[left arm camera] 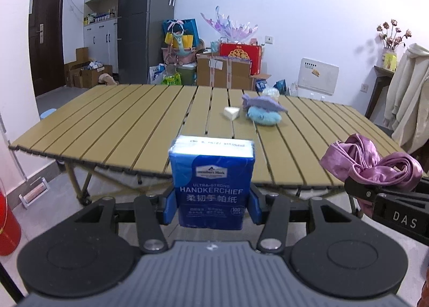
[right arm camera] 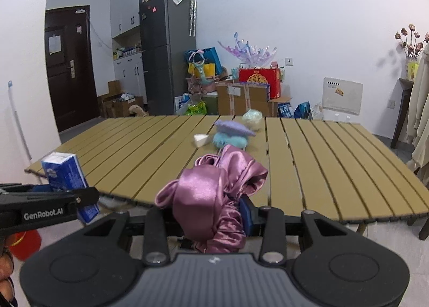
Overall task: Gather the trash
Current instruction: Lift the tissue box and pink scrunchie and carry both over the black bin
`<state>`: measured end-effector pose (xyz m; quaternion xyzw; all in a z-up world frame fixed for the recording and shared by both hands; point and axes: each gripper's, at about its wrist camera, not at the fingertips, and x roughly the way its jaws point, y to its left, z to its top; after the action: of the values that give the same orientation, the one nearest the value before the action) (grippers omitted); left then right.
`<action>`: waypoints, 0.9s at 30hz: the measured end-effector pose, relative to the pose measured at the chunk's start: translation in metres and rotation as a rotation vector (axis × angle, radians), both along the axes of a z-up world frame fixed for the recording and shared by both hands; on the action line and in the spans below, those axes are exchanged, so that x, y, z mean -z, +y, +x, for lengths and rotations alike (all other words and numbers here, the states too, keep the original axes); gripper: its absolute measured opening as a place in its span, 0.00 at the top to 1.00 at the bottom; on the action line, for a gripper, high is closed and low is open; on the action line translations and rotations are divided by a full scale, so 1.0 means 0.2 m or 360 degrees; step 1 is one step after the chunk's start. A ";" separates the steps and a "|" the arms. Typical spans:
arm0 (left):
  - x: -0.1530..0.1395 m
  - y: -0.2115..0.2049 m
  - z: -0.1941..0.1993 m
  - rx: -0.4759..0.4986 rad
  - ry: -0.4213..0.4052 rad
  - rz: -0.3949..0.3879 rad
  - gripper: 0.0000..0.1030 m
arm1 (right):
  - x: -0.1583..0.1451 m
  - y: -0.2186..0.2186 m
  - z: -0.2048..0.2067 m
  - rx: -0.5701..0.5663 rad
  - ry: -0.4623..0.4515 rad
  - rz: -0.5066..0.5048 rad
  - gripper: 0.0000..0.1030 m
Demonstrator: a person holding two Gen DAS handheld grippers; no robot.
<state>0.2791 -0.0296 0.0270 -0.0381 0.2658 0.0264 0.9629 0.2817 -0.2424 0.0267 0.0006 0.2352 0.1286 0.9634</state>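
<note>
Blue tissue pack (left arm camera: 211, 183) being clamped by left gripper (left arm camera: 211, 207), pink satin cloth (right arm camera: 211, 197) (crumpled) being gripped by right gripper (right arm camera: 214, 215), slatted table (left arm camera: 120, 124) ahead

Right gripper (right arm camera: 214, 215) clamps pink satin cloth (right arm camera: 211, 194) before slatted table (right arm camera: 321, 162); left gripper (right arm camera: 88, 199) grips blue tissue pack (right arm camera: 64, 173) off table's left corner.

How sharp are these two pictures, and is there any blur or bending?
Left wrist view: tissue pack crisp, its lettering readable; table edge bows from the fisheye; dark corners. Right wrist view: pink cloth sharp with satin glare; the small items on the table look soft.
</note>
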 end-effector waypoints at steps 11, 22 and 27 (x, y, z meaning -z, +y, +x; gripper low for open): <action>0.25 0.04 -0.28 0.0047 0.0141 0.0061 0.51 | 0.22 0.06 -0.30 -0.0099 0.0159 -0.0077 0.64; 0.61 0.09 -0.46 0.0067 0.0373 0.0078 0.50 | 0.52 0.16 -0.52 -0.0176 0.0389 -0.0152 0.64; 0.74 0.12 -0.50 0.0049 0.0471 0.0070 0.51 | 0.68 0.21 -0.56 -0.0211 0.0512 -0.0195 0.64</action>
<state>0.1788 -0.0047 -0.1212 -0.0086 0.4046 0.0228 0.9142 0.1692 -0.2013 -0.1097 -0.0532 0.3931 0.1756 0.9010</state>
